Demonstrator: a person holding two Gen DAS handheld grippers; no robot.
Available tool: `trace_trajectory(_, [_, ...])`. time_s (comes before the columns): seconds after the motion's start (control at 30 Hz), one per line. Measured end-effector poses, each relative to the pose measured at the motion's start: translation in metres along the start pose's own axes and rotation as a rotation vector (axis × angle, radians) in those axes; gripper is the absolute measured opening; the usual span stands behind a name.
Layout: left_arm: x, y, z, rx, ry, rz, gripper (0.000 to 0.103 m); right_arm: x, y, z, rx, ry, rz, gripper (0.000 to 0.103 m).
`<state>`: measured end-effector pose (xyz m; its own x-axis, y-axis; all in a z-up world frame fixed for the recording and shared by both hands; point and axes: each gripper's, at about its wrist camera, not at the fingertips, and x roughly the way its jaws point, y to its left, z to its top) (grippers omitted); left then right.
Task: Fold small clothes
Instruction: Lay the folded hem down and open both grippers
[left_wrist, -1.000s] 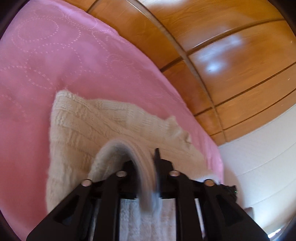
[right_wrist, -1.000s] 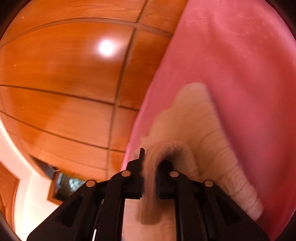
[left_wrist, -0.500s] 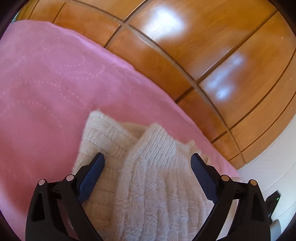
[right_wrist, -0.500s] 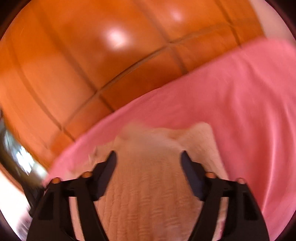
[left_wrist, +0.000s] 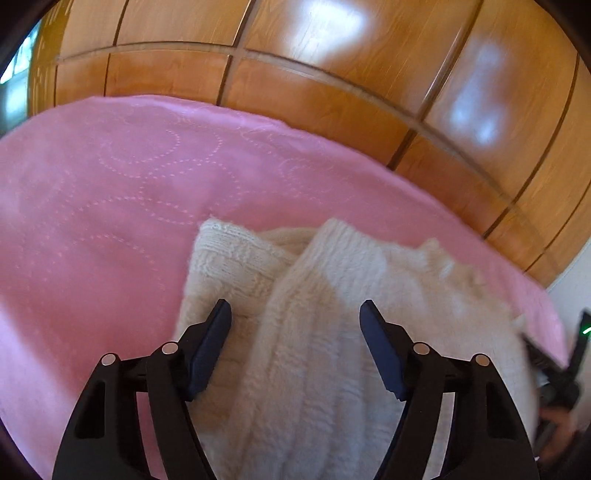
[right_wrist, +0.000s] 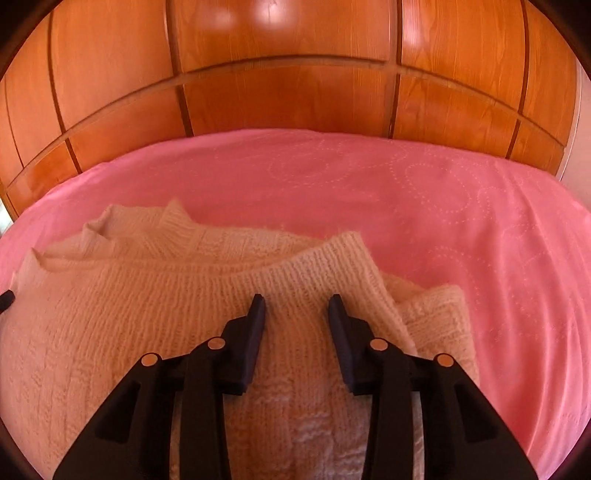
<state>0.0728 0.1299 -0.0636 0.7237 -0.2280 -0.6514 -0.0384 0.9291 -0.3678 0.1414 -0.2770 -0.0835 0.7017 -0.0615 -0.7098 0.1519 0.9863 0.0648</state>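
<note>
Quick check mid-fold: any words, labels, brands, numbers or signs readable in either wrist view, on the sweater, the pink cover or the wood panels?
None readable.
Cream knit sweater: no tag or label showing.
Pink bed cover: only stitched dotted circles, no text.
Wooden panels: plain wood with light glare.
Dark device with a green light at the left view's edge: too blurred to read.

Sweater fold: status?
Left gripper and right gripper closing, nothing pinched. Cream sweater folded on pink bedspread. Nothing obstructing.
</note>
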Motion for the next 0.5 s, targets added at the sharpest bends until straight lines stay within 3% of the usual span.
trace_trajectory(0.13, [0.000, 0.008, 0.011, -0.054, 0.032, -0.015, 0.072, -0.006, -0.005, 0.000, 0.033, -0.007, 0.050, 0.040])
trace_trajectory(0.27, [0.028, -0.006, 0.023, 0.031, 0.141, -0.002, 0.071, -0.006, -0.002, 0.007, 0.040, -0.012, 0.055, 0.041])
trace_trajectory(0.3, [0.031, -0.008, 0.023, 0.049, 0.140, 0.009, 0.053, -0.005, -0.002, 0.009, 0.042, -0.013, 0.055, 0.041])
trace_trajectory(0.33, [0.033, -0.012, 0.023, 0.074, 0.139, 0.024, 0.021, -0.004, -0.001, 0.010, 0.046, -0.018, 0.053, 0.041])
trace_trajectory(0.37, [0.034, -0.017, 0.024, 0.103, 0.144, 0.025, 0.009, -0.005, -0.001, 0.010, 0.050, -0.024, 0.049, 0.041])
trace_trajectory(0.43, [0.025, -0.018, 0.027, 0.098, 0.107, 0.011, 0.006, -0.009, -0.001, 0.008, 0.059, -0.055, 0.025, 0.042])
trace_trajectory(0.5, [0.011, -0.009, 0.031, 0.049, 0.037, 0.035, 0.006, -0.017, -0.003, 0.006, 0.083, -0.095, -0.020, 0.053])
